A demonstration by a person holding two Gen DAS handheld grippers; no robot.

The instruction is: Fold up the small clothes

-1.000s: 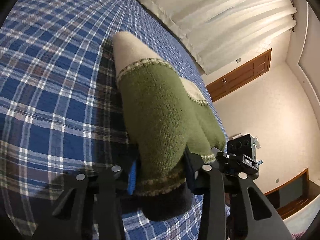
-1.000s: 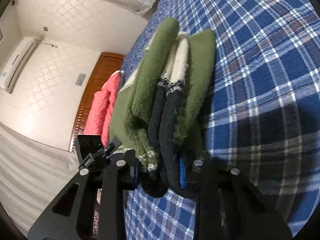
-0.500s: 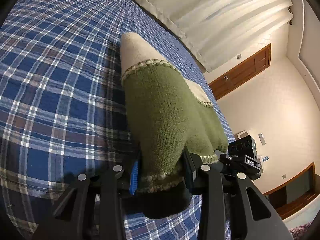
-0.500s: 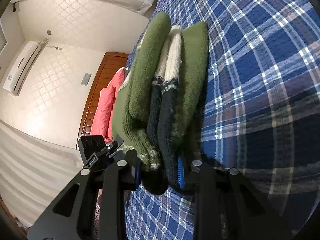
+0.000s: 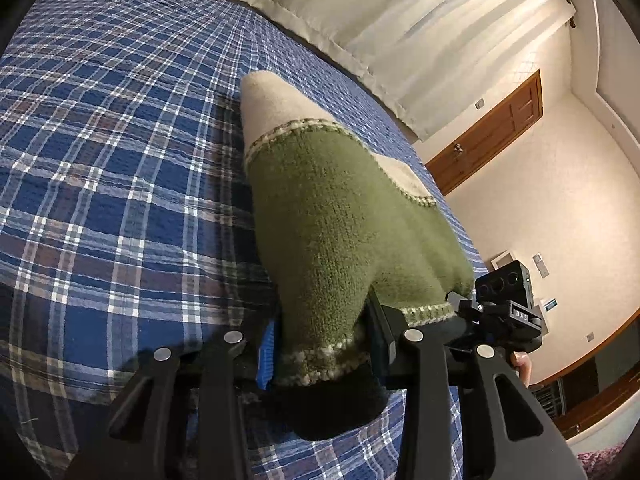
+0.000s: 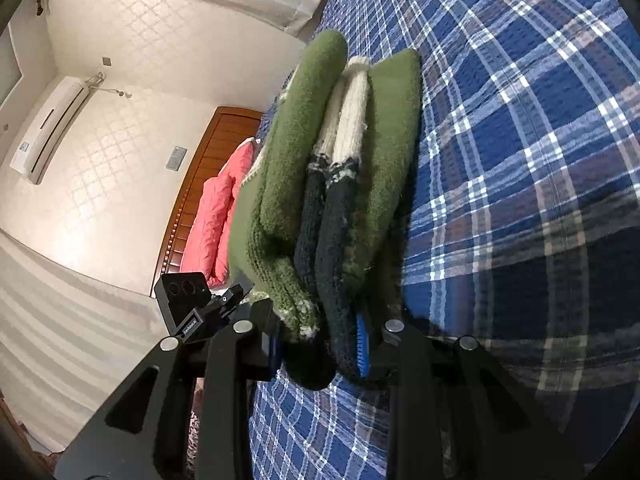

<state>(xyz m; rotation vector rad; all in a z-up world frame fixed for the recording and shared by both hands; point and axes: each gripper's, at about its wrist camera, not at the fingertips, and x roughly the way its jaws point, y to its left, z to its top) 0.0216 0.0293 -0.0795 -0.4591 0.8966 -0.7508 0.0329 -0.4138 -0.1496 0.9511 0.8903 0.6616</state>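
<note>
Folded sweater (image 5: 340, 216) is held above the bed (image 5: 100, 160) | left gripper (image 5: 324, 344) clamped on its hem | right gripper (image 6: 320, 340) clamped on its edge

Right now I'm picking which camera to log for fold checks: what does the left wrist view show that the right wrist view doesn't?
Only the left wrist view: the sweater's broad top face with its cream panel, curtains and a wooden door.

Only the right wrist view: the stacked folded edges, green, cream and dark layers, red pillows, the headboard and an air conditioner.

Both: the green sweater on the blue plaid bedspread, clamped by the left tool and right tool.
</note>
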